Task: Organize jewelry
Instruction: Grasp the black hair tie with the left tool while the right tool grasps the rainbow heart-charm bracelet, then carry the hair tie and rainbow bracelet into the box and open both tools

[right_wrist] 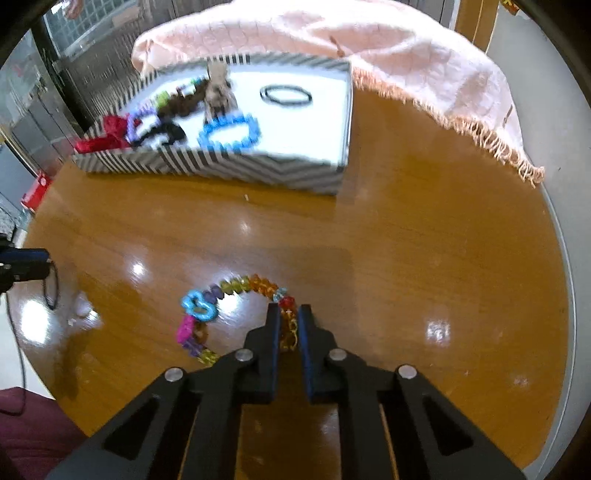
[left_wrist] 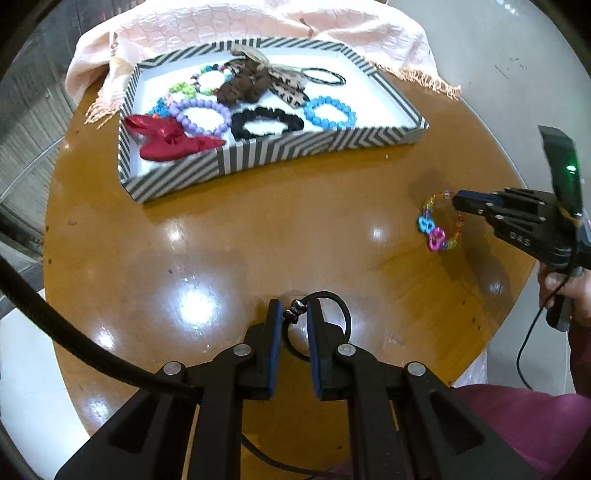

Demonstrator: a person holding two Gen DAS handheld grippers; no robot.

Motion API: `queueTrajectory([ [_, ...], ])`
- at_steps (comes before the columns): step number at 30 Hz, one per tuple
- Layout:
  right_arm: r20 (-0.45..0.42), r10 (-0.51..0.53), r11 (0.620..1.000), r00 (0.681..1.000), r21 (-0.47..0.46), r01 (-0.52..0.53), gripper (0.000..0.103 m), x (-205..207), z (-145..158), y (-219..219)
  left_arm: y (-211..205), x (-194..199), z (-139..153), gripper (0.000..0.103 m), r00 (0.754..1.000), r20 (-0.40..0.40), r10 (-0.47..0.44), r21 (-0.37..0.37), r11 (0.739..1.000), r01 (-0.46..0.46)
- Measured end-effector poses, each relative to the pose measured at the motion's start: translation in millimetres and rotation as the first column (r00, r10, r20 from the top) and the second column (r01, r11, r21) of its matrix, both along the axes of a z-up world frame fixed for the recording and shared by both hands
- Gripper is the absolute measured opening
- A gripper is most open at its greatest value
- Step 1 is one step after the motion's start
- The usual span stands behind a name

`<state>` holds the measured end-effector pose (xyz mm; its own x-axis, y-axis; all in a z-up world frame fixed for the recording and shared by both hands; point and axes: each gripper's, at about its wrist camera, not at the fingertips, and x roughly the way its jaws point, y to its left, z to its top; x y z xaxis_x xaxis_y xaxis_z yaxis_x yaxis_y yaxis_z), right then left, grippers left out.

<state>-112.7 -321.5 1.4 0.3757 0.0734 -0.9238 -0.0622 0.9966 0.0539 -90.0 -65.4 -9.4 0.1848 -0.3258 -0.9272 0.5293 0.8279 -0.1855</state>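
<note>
On the round wooden table (left_wrist: 258, 229), toward its near left, the left gripper (left_wrist: 295, 314) is nearly closed, its blue pads pinching a thin black hair tie (left_wrist: 332, 299) by its small beaded knot. Further right, the right gripper (right_wrist: 289, 317) is likewise almost closed, clamped on a colourful plastic bead bracelet (right_wrist: 229, 286) lying on the wood. Behind them sits the striped tray (left_wrist: 295, 147) of bracelets and scrunchies. Faint raised lettering on the right gripper's body is unreadable.

Pink fringed cloth (left_wrist: 229, 22); wooden table (left_wrist: 258, 229)
</note>
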Motion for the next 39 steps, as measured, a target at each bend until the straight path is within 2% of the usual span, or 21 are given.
queueTrajectory([
  [8, 0.108, 0.054, 0.999, 0.993, -0.013, -0.052, 0.009, 12, 54, 12, -5, 22, 19, 0.007, 0.999, 0.037, 0.023, -0.034, 0.999, -0.021],
  [13, 0.151, 0.064, 0.998, 0.986, -0.03, -0.06, 0.009, 29, 74, 11, -14, 41, 36, 0.007, 0.996, 0.088, 0.034, -0.044, 0.999, -0.03],
  [18, 0.176, 0.053, 0.999, 0.983, -0.008, -0.052, 0.009, 51, 84, 8, -23, 63, 53, 0.007, 0.99, 0.136, 0.048, -0.055, 0.998, -0.041],
  [27, 0.191, 0.085, 0.996, 0.978, -0.018, -0.083, 0.009, 94, 86, 16, -51, 107, 72, 0.007, 0.981, 0.181, 0.065, -0.07, 0.996, -0.053],
  [39, 0.096, 0.116, 0.993, 0.989, 0.022, -0.119, 0.009, 131, 51, 16, -97, 170, 62, 0.007, 0.979, 0.176, 0.102, -0.056, 0.994, -0.093],
])
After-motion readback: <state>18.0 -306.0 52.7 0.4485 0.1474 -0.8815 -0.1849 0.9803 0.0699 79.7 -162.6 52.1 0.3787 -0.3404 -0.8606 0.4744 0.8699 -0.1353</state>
